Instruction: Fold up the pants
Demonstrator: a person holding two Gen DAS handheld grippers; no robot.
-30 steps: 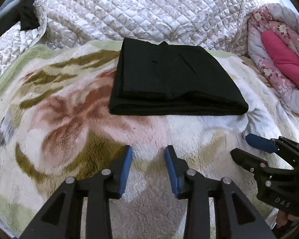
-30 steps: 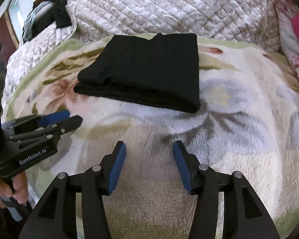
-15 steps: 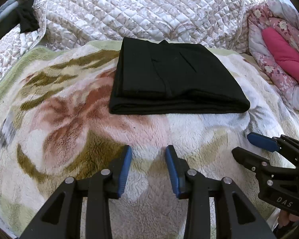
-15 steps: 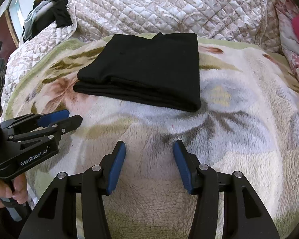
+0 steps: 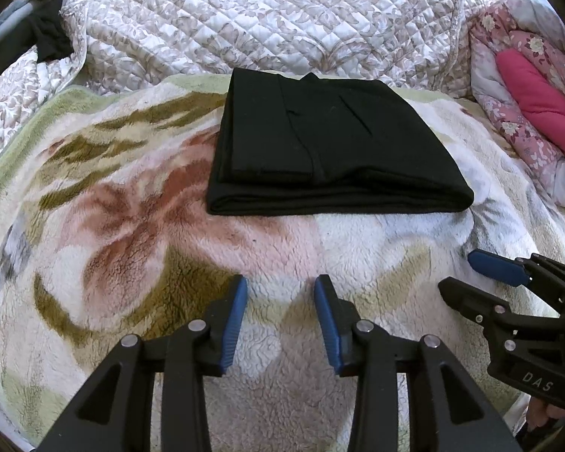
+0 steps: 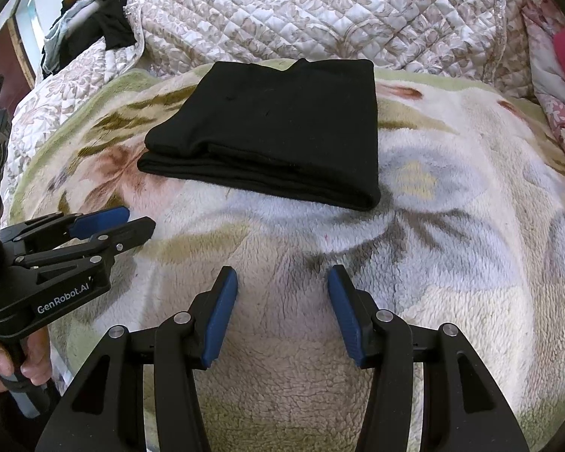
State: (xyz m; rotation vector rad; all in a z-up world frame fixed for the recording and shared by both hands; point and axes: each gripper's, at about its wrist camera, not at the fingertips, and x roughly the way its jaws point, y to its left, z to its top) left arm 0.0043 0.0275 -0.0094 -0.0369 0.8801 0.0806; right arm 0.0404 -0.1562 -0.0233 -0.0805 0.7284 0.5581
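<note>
The black pants (image 5: 327, 143) lie folded in a flat rectangle on the floral fleece blanket (image 5: 132, 226); they also show in the right wrist view (image 6: 278, 132). My left gripper (image 5: 280, 286) is open and empty, held above the blanket well short of the pants' near edge. My right gripper (image 6: 282, 277) is open and empty too, also short of the pants. Each gripper shows in the other's view: the right gripper (image 5: 467, 271) at the right edge, the left gripper (image 6: 132, 220) at the left edge.
A quilted bedspread (image 5: 282, 19) is bunched up behind the pants. A pink floral quilt (image 5: 527, 86) lies at the far right. Dark clothes (image 6: 101, 26) are piled at the back left.
Both grippers have drifted very slightly; the pants lie still and both grippers stay open.
</note>
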